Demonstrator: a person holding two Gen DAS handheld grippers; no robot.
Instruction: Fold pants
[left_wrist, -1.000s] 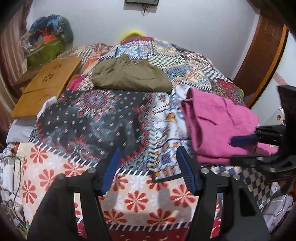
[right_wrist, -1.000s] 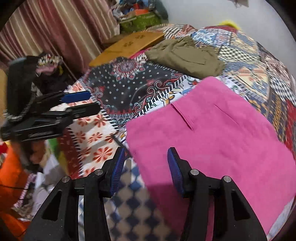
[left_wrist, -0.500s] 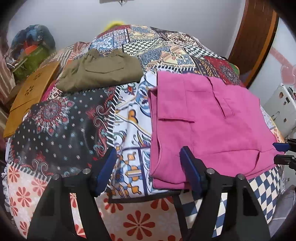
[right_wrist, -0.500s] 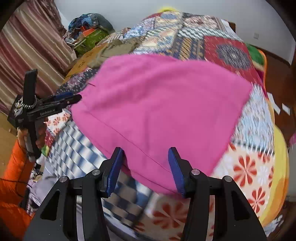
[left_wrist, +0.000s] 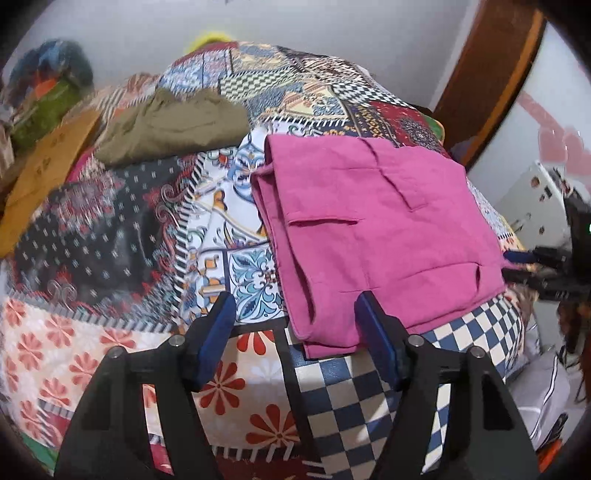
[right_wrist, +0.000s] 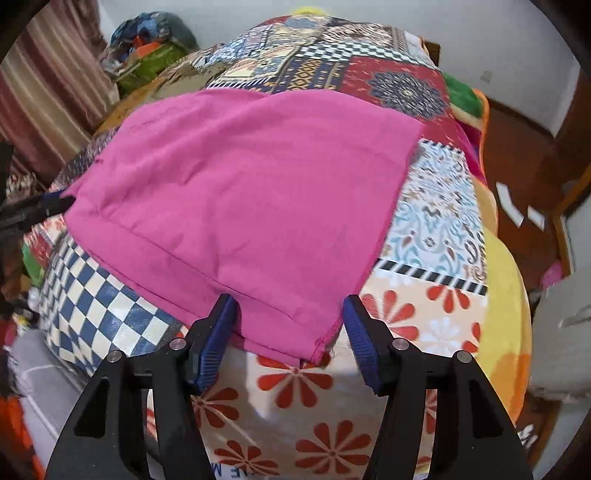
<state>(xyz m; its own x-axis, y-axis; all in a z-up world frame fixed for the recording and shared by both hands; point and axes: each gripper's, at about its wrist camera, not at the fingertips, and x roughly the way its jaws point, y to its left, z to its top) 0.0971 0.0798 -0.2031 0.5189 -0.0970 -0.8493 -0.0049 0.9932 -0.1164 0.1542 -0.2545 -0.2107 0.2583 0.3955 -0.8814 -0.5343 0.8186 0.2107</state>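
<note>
Pink pants (left_wrist: 373, 229) lie folded flat on the patchwork bed cover (left_wrist: 155, 240), near its front edge. My left gripper (left_wrist: 293, 317) is open, its jaws either side of the near left corner of the pants. In the right wrist view the pink pants (right_wrist: 251, 192) fill the middle. My right gripper (right_wrist: 290, 321) is open, its jaws astride the near stitched corner. The right gripper's tips also show at the right edge of the left wrist view (left_wrist: 532, 262), at the pants' far side.
Folded olive pants (left_wrist: 173, 125) lie at the back of the bed. A wooden board (left_wrist: 44, 166) and a heap of clothes (left_wrist: 40, 96) are at the back left. A wooden door frame (left_wrist: 491, 77) stands right. The bed's front edge drops off just ahead of both grippers.
Both grippers have moved in on the pink pants, the left to the near left corner, the right around to the opposite corner. Both stayed open.
</note>
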